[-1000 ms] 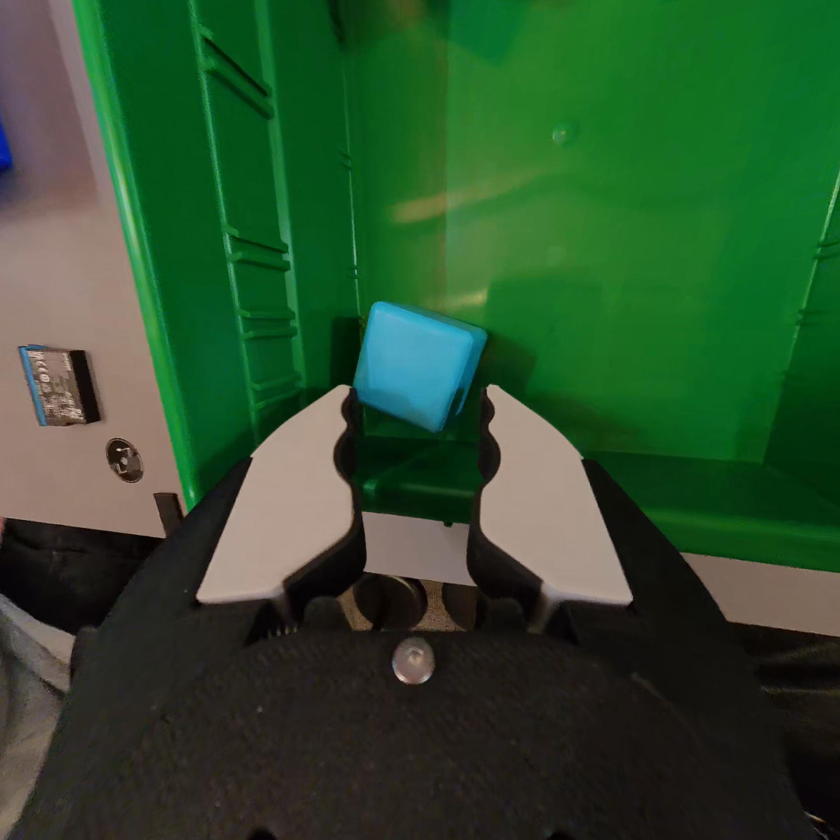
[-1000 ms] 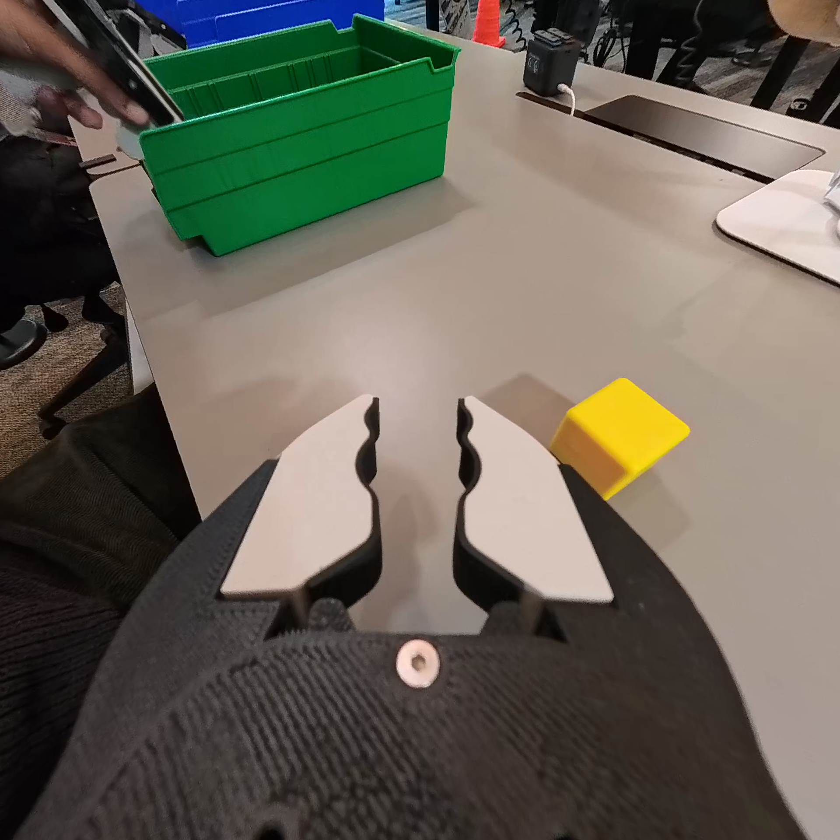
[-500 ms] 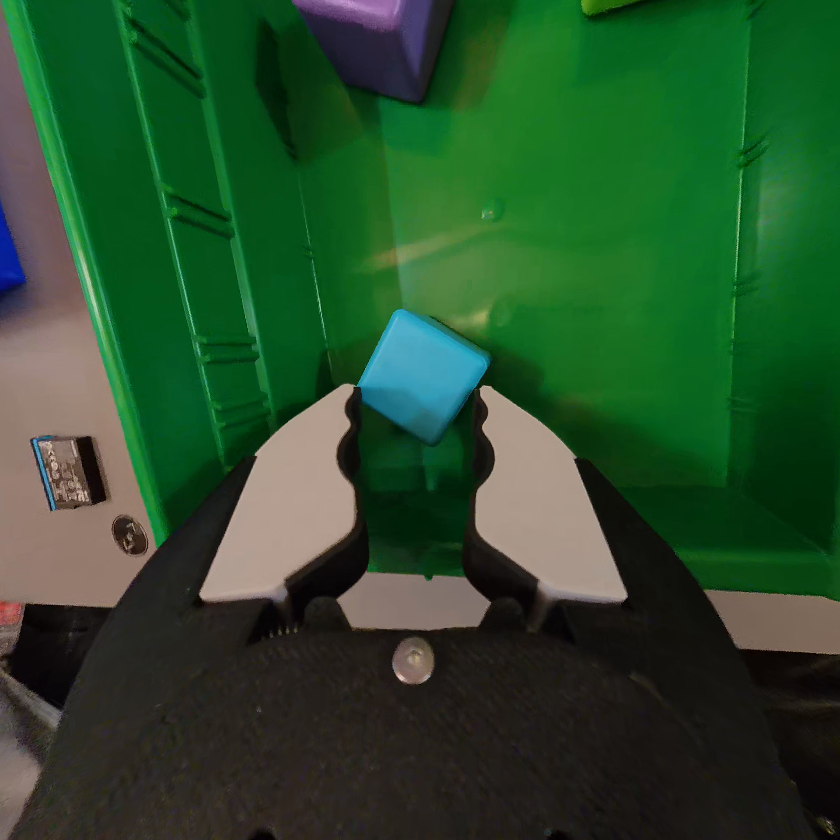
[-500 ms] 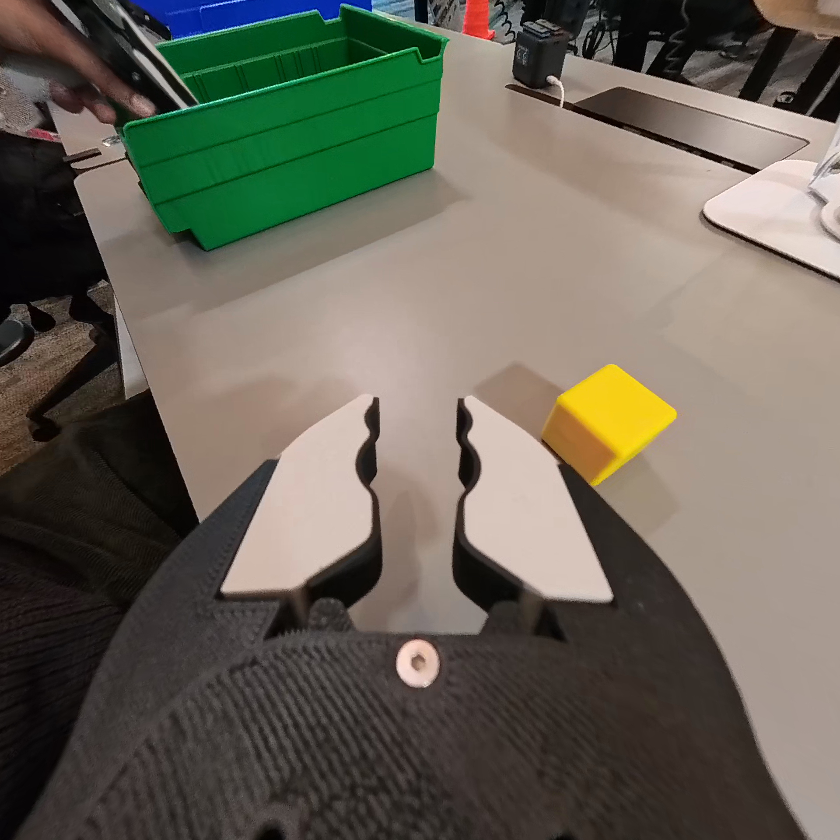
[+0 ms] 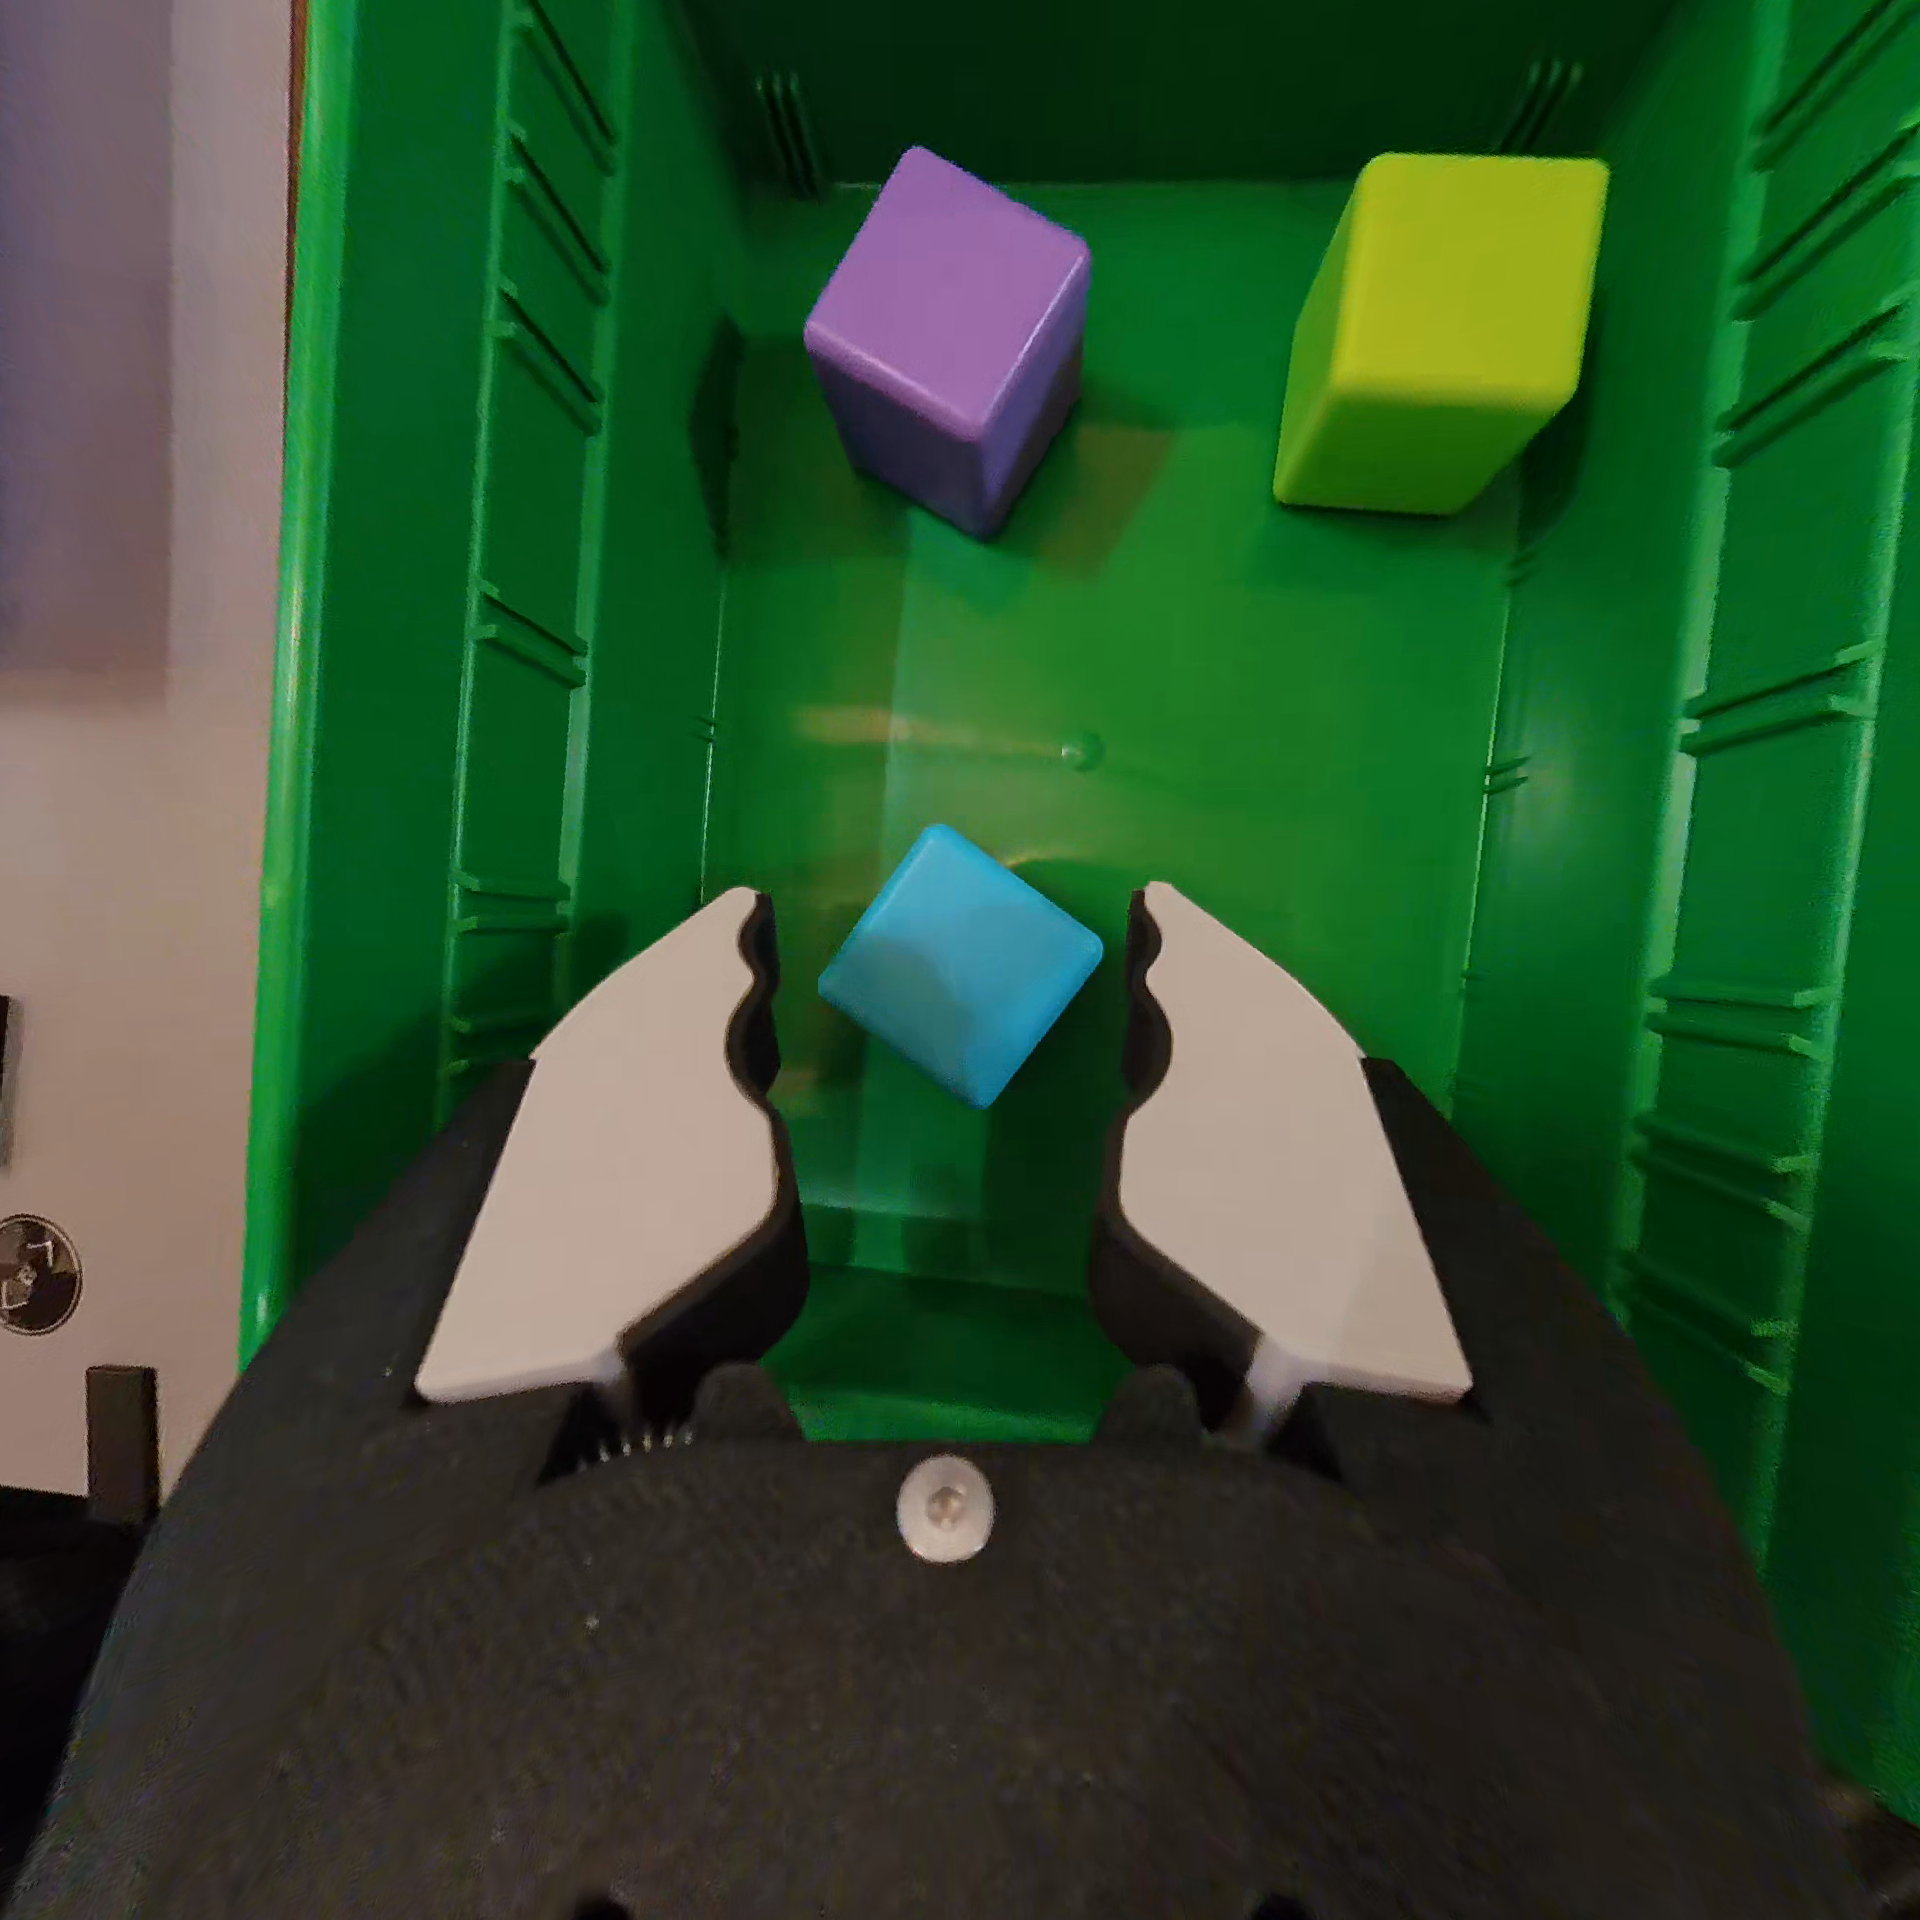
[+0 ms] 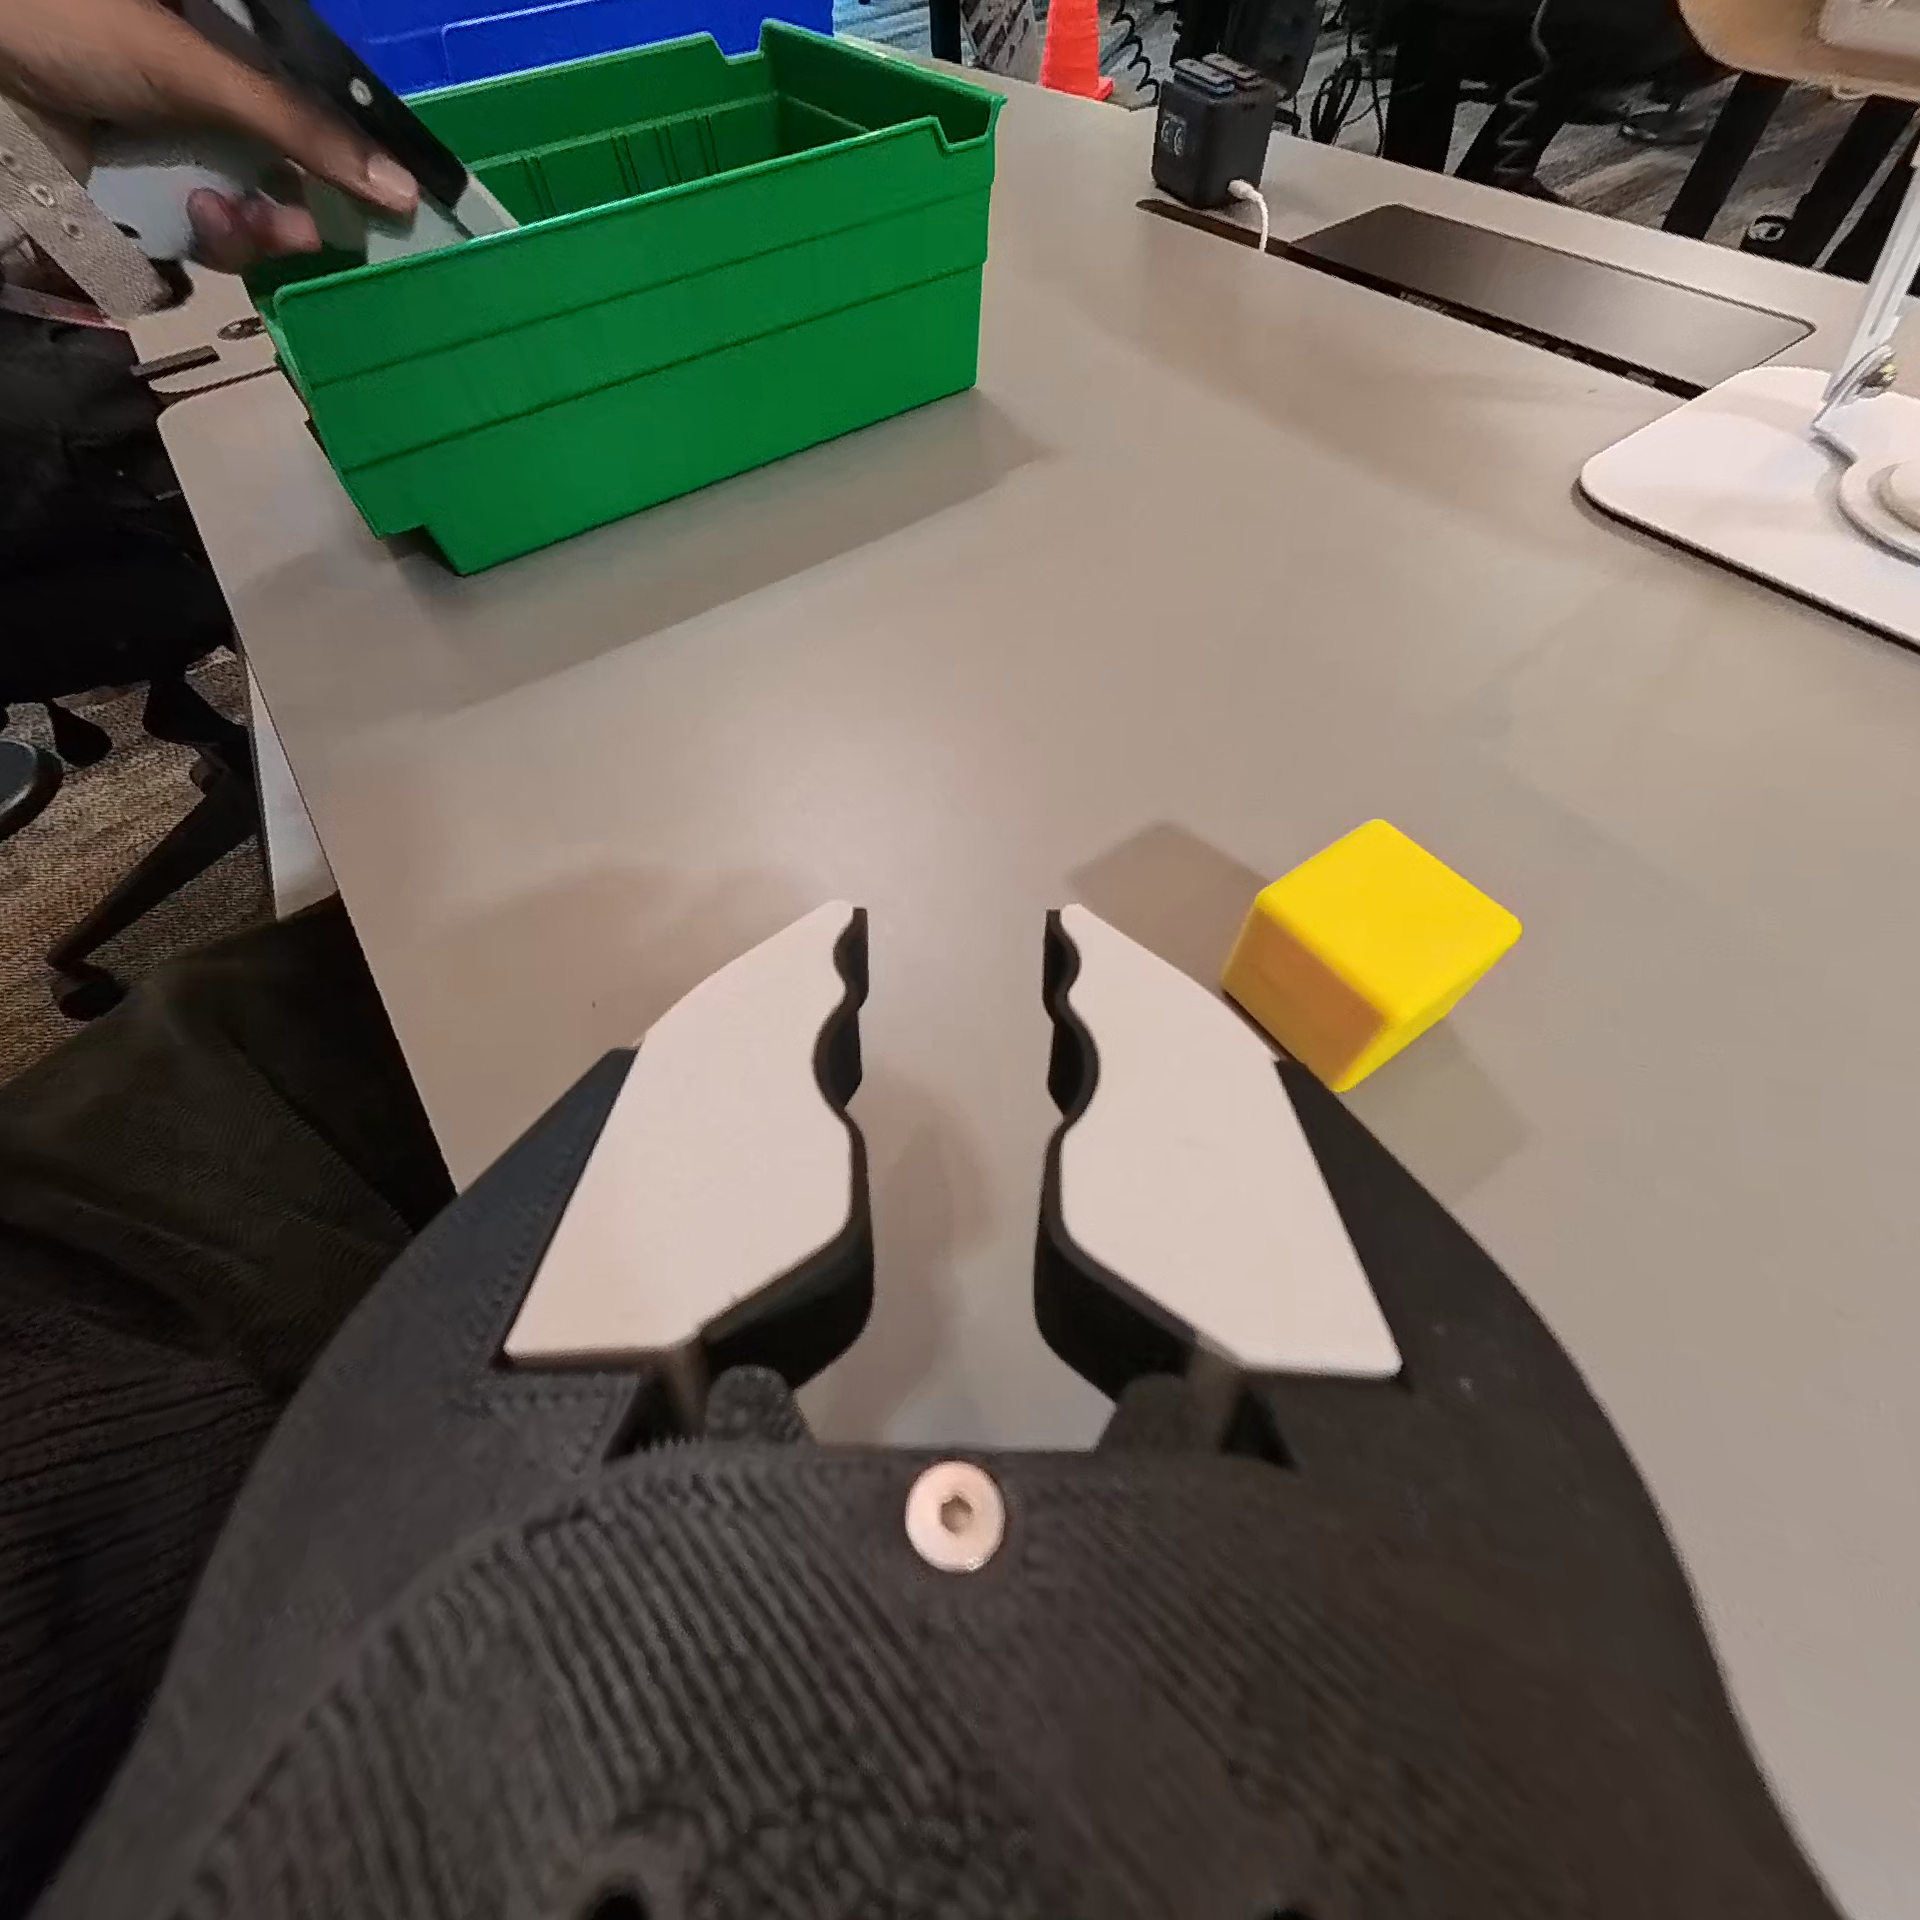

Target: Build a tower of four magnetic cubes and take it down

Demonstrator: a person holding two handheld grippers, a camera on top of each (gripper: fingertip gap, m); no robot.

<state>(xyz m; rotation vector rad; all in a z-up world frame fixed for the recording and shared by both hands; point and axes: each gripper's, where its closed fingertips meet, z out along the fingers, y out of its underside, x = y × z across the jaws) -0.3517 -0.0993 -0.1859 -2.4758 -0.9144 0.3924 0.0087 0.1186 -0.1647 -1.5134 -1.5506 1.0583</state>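
The left tool [image 5: 951, 914] points down into the green bin [image 5: 1621, 935], its two fingers spread wide apart and holding nothing. The blue cube [image 5: 961, 966] sits between the fingertips in this view, turned corner-on, with a clear gap to each finger; whether it rests on the bin floor cannot be told. Farther along the bin floor, toward its far wall, lie a purple cube [image 5: 951, 343] on the left and a lime-green block [image 5: 1439, 332] near the right wall, apart from each other. The right tool [image 6: 951, 920] hovers over the grey counter [image 6: 1039, 644] near its near edge, fingers parted with only bare counter between them. A yellow cube [image 6: 1366, 951] rests on the counter just beside the right finger, outside the gap. The green bin stands well apart toward the counter's far left corner, where a hand [image 6: 208, 114] holds the left tool over its near end.
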